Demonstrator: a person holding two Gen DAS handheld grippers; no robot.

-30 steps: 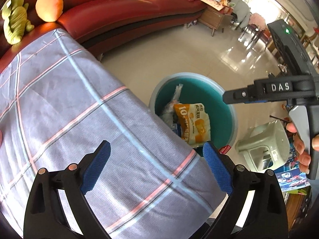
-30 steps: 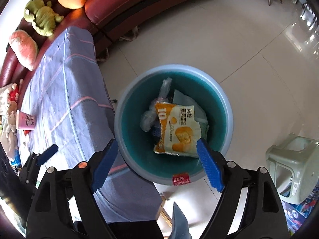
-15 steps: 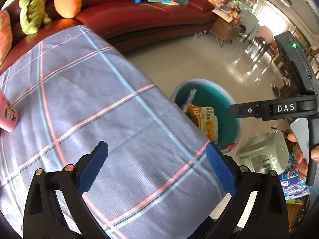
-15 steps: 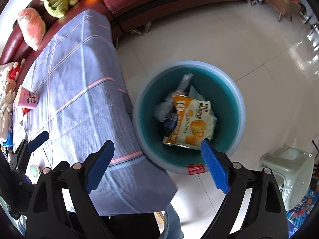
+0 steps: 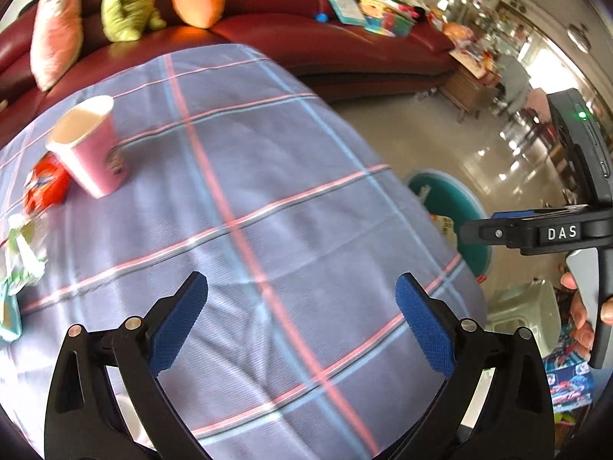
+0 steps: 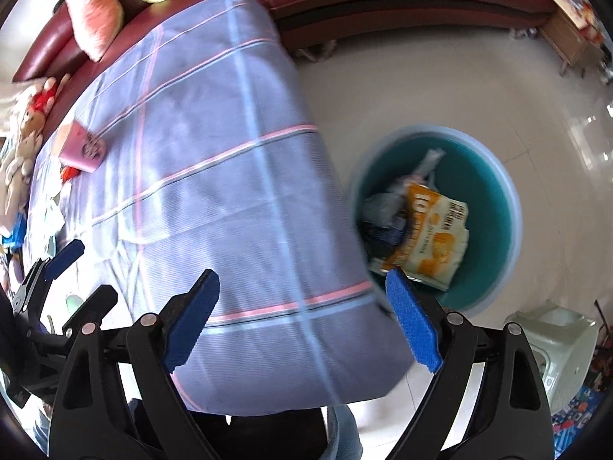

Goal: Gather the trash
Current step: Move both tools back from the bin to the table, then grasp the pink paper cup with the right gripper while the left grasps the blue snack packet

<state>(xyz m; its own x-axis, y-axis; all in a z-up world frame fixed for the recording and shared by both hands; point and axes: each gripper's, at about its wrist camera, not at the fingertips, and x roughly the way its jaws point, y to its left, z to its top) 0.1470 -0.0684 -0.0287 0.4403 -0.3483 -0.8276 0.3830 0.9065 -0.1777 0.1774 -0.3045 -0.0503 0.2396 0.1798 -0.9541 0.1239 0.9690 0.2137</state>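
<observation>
Cup (image 5: 90,145) on table (image 5: 268,176); bin (image 6: 436,214) beside it.

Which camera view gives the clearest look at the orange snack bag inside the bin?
The right wrist view: the orange snack bag lies in full view inside the teal bin. In the left wrist view, the tablecloth hides most of it.

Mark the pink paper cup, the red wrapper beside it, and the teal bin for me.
pink paper cup (image 5: 92,153), left wrist view, on its pink side wall.
red wrapper (image 5: 46,186), left wrist view, on its crumpled red middle.
teal bin (image 6: 494,207), right wrist view, on the bare inner wall.
</observation>
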